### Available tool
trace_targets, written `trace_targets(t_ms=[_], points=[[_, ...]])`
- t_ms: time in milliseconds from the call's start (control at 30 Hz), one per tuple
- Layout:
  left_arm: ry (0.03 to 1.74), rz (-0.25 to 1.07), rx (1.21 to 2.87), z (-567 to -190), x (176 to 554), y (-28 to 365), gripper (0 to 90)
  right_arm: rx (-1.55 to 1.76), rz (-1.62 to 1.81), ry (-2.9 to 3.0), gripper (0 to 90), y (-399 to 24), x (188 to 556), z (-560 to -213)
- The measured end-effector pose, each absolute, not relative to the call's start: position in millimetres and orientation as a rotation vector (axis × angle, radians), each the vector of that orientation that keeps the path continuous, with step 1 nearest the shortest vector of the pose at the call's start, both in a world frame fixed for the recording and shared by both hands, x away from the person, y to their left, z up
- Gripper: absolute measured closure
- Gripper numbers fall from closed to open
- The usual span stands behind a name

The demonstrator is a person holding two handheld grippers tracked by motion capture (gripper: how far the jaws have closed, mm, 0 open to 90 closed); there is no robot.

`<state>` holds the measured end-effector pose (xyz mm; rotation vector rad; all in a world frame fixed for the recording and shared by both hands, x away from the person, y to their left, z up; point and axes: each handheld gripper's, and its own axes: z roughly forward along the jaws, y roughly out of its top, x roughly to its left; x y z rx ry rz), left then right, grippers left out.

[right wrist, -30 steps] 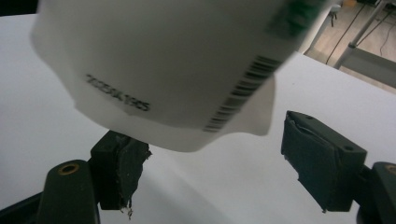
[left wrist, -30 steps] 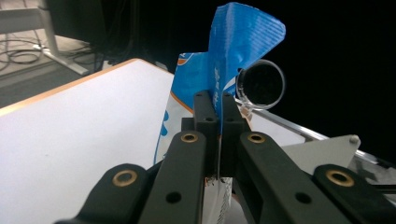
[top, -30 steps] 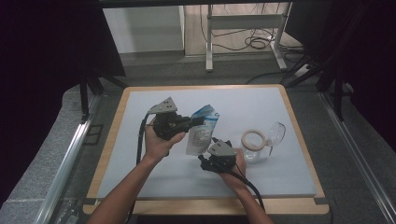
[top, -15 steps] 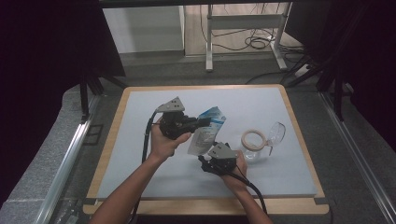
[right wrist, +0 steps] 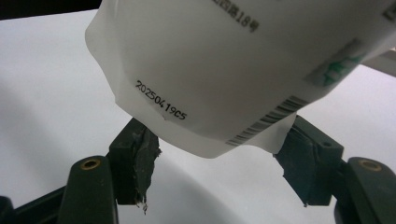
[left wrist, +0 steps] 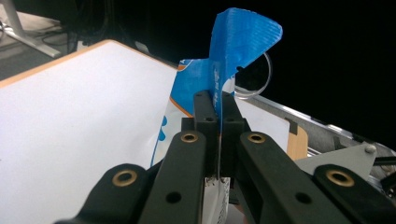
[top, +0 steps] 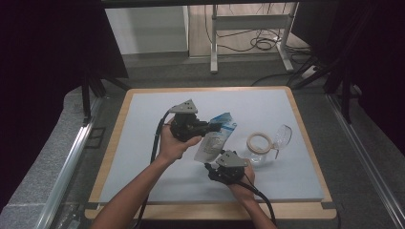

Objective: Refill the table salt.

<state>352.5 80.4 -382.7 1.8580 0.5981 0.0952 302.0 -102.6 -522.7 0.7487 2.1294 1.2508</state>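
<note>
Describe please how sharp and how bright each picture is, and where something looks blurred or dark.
High view: even light on the table, dark surroundings, the pouch small but fairly sharp. Left gripper view: the fingers on the pouch's blue top are clear, the near linkage soft, the background black. Right gripper view: the pouch bottom is bright and close, its date print legible, upper text cut off, soft shadow beneath.

High view overhead, facing forward-down; gripper views close, sharing pouch (top: 215,138).
</note>
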Motion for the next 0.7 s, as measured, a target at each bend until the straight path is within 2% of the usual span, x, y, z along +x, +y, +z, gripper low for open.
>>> trace_targets(t_ms=[700], points=[[0.604,0.031,1.857,-384.4,363.3,69.3,90.0,0.815,1.272,2.121,36.6,-112.3,296.7,-523.6]])
